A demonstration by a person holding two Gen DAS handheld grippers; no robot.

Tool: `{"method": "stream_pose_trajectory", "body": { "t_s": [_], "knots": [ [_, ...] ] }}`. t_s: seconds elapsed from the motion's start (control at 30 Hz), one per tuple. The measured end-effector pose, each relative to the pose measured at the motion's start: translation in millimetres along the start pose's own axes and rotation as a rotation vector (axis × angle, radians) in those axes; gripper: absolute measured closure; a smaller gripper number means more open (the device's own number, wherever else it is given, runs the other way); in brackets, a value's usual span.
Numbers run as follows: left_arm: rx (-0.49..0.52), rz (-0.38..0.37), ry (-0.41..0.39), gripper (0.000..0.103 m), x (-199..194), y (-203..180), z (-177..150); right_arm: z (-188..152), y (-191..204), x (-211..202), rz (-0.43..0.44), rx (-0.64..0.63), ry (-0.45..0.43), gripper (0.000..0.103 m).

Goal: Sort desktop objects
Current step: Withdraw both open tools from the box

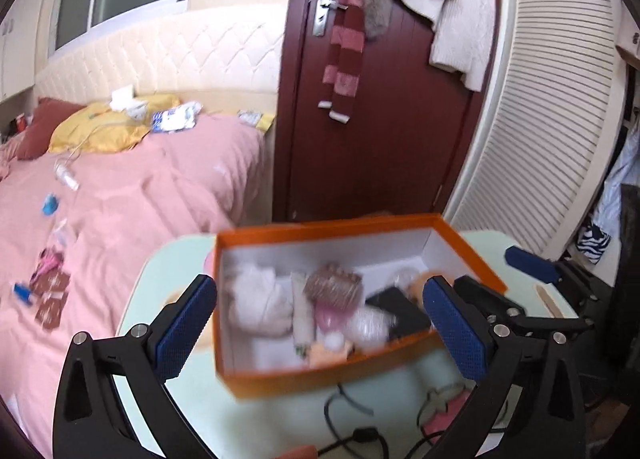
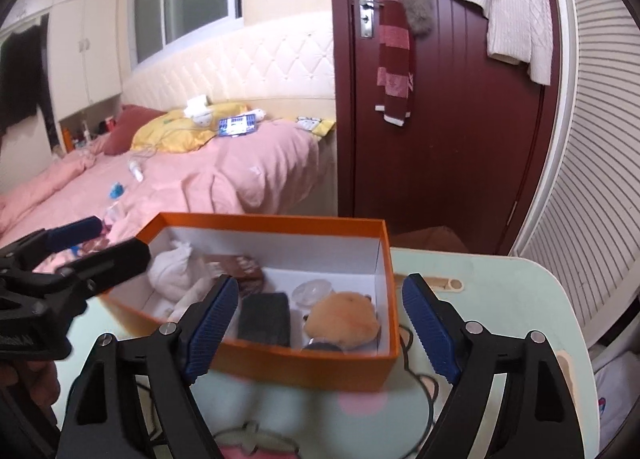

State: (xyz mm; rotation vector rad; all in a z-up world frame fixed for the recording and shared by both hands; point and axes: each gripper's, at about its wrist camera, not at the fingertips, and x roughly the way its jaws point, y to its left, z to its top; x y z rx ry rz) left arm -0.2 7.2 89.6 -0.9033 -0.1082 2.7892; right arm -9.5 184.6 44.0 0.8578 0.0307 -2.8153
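Your left gripper (image 1: 320,333) hangs over the near-left part of the pale green table (image 1: 168,271), its blue pads spread wide with nothing between them. Ahead of it sits the orange box (image 1: 340,377), already holding a white cloth bundle (image 1: 260,299), a brown patterned pouch (image 1: 332,287), a black case (image 2: 264,319) and an orange plush toy (image 2: 344,319). Further right, your right gripper (image 2: 320,323) also stands open and empty, facing the box's near wall.

On the table in front of the box lie a black cable (image 1: 348,407) and a pink strawberry-shaped item (image 1: 444,411); a wooden stick (image 1: 550,301) rests by the right edge. The left view is smeared, so I cannot tell whether these count as sorted or are waiting to go in.

If you go for one of them, slow down and let the camera settle before you commit. Come down square over the item, keep the pads clear of the box wall, and take the cable at its thicker black block rather than a loose loop, which would probably slip. Keep the two grippers apart; they are near each other here.
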Motion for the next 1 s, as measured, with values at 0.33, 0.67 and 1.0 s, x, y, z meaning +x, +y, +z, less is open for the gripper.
{"method": "stream_pose_trajectory", "body": {
  "t_s": [0.33,0.67,1.0],
  "knots": [
    [-0.062,0.059,0.244,0.0,13,1,-50,-49,7,0,-0.05,0.029,0.212,0.019],
    [-0.036,0.196,0.368,0.0,39,-5,-66,-67,1,18,-0.122,0.066,0.323,0.005],
    [-0.032,0.201,0.338,0.0,41,-4,-71,-70,-1,18,-0.126,0.069,0.334,0.0]
  ]
}}
